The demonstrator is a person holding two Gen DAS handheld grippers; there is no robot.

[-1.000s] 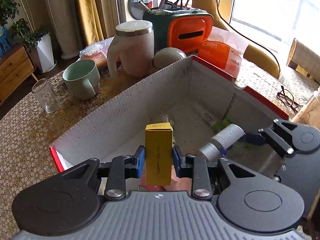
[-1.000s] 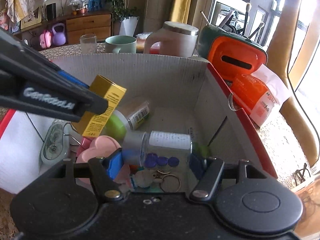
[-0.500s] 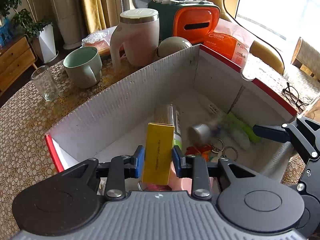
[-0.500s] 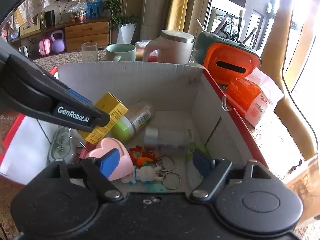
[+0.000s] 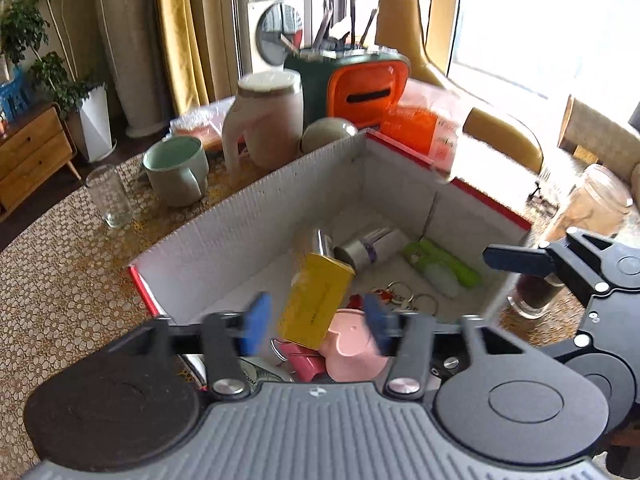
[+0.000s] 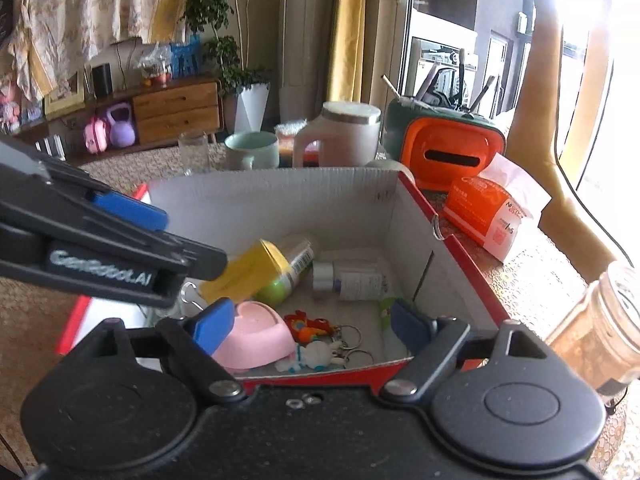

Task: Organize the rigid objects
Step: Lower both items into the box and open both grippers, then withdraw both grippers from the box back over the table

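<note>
White lettering reading "GenRobot.AI" runs along the side of the left gripper [image 6: 132, 220] as it reaches in over a red-edged cardboard box [image 5: 248, 216] on the patterned worktop [image 5: 60, 248]. Its blue-padded jaws stand wide apart, with nothing between them touching either pad. A yellow carton [image 5: 316, 306], tilted with its top leaning away, sits in the gap between the pads inside the box, above a pink heart-shaped case [image 5: 352, 354]; its dark print is too blurred to read. In the right wrist view the same carton leans against a green-capped bottle [image 6: 288, 272] bearing a barcode.

The right gripper [image 6: 312, 324] hangs level at the box's near rim, jaws also apart and holding nothing. Ahead of it on the box floor lie a silver-capped white bottle [image 6: 352, 280], a light green item [image 5: 442, 266] and a cluster of keyrings [image 6: 320, 340] with small figures.

Behind the box stand a pale green mug [image 5: 176, 170], a drinking glass [image 5: 110, 196], a white lidded jug [image 5: 266, 120], an orange tissue holder [image 6: 454, 156] and an orange packet [image 6: 492, 212] whose print is illegible.
</note>
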